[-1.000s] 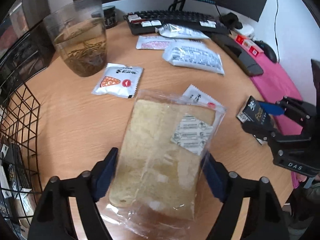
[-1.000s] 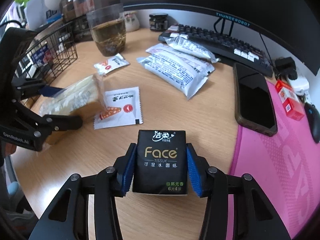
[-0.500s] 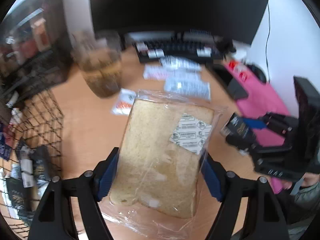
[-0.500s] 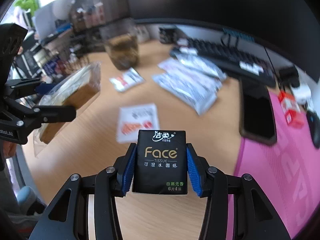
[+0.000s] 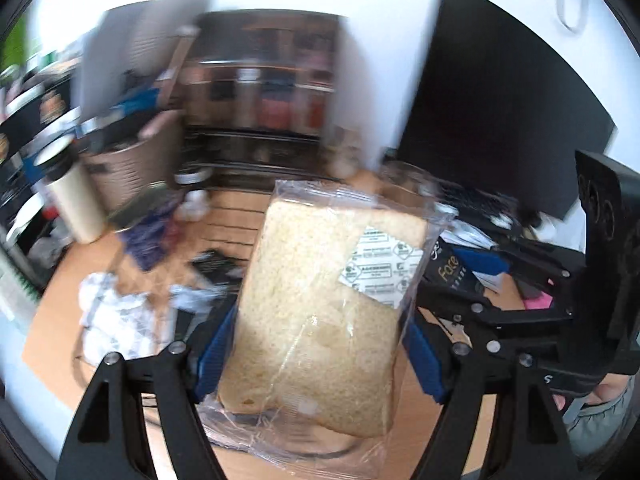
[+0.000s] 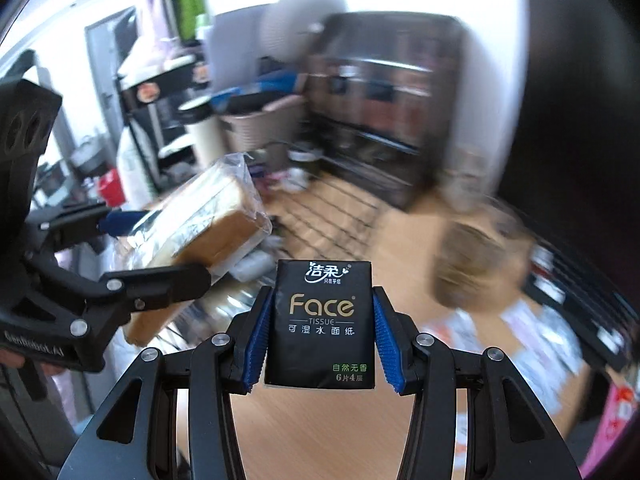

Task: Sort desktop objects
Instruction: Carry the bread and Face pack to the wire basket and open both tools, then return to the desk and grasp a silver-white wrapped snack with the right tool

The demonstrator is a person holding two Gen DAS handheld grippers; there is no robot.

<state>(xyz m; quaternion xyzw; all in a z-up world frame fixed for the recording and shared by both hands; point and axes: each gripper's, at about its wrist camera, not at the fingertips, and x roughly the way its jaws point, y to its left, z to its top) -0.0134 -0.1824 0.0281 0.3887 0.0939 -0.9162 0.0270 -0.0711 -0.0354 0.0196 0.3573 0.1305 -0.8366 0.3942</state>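
My left gripper [image 5: 320, 352] is shut on a slice of bread in a clear plastic bag [image 5: 324, 304] and holds it up above the wooden desk. My right gripper [image 6: 320, 344] is shut on a black "Face" tissue pack [image 6: 322, 324], also lifted off the desk. In the right wrist view the bagged bread [image 6: 208, 232] and the left gripper sit at the left. In the left wrist view the tissue pack [image 5: 446, 276] shows at the right, just behind the bread. Both views are blurred by motion.
A black wire basket [image 6: 320, 216] lies ahead on the desk with several small packets in it [image 5: 108, 312]. A glass of tea [image 6: 472, 268] and white sachets [image 6: 536, 344] are at the right. Shelves stand behind, and a dark monitor [image 5: 500, 120] is at the right.
Both grippers have risen and swung left, from facing the keyboard and sachets to facing the wire basket and shelves. Each still holds its item.
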